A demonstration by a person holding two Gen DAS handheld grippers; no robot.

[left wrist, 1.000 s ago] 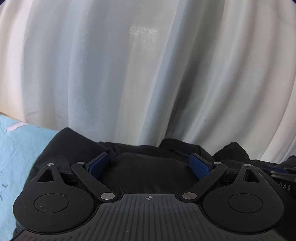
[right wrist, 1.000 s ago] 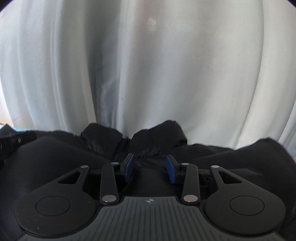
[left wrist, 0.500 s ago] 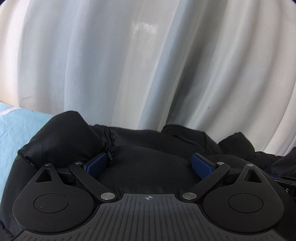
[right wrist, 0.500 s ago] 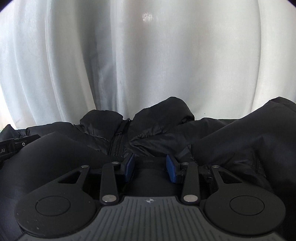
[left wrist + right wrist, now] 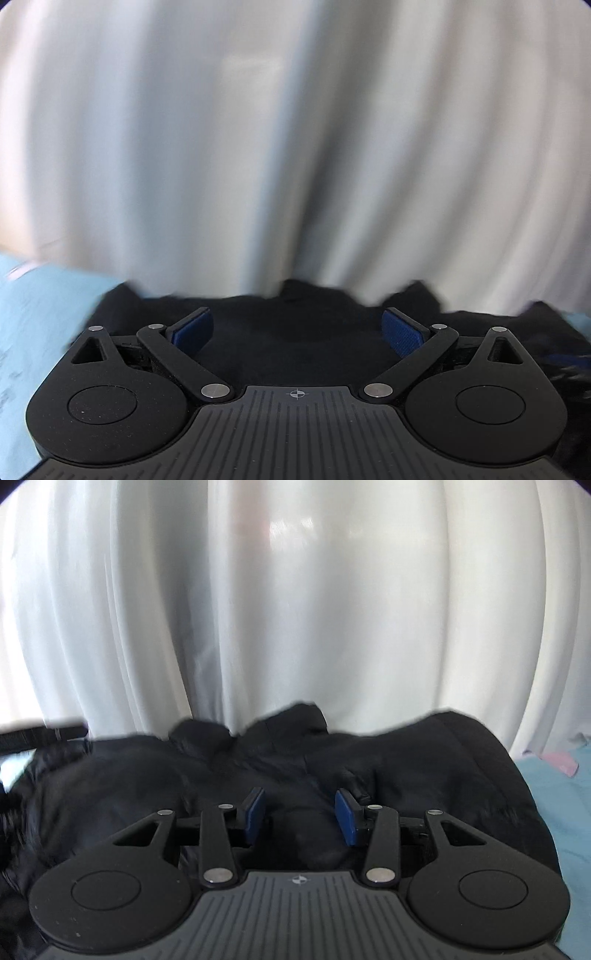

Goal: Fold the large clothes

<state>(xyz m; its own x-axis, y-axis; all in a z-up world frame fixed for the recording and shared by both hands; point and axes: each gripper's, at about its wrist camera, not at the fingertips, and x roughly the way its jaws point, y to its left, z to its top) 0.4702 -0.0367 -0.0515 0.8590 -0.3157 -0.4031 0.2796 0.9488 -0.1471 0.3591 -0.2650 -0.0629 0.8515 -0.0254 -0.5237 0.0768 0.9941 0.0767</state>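
Black padded jacket heaped on light blue bed sheet, in front of white curtain. Left hand-held gripper spread wide, blue pads straddling a puffy bulge, nothing pinched. Right hand-held gripper part open over fabric, no grip either. Likely soft, bulky, slick-shelled, springy. Best taken at hem or collar, not mid-panel.
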